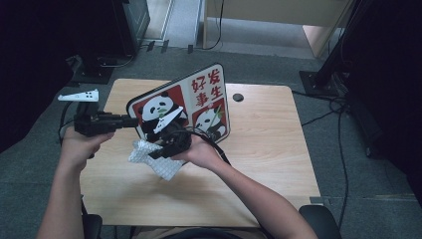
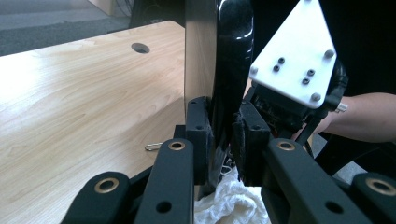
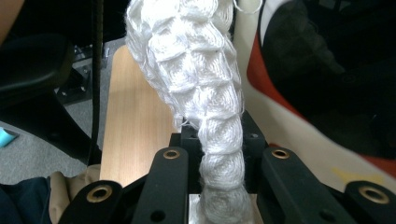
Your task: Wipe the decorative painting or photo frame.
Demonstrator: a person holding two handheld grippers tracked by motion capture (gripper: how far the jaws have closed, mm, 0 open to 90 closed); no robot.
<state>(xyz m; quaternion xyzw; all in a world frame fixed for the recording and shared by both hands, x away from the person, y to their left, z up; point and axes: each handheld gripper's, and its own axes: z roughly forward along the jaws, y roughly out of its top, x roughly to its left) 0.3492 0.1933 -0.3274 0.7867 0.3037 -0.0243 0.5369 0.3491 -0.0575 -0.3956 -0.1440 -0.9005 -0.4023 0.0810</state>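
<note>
White cloth (image 3: 205, 93) pinched in right gripper (image 3: 219, 140); left gripper (image 2: 223, 135) clamps panda board's (image 1: 199, 99) edge.

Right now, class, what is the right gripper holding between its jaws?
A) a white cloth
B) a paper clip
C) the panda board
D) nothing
A: in the right gripper view the right gripper is shut on the white cloth, while the left gripper clamps the panda board's edge.
</note>
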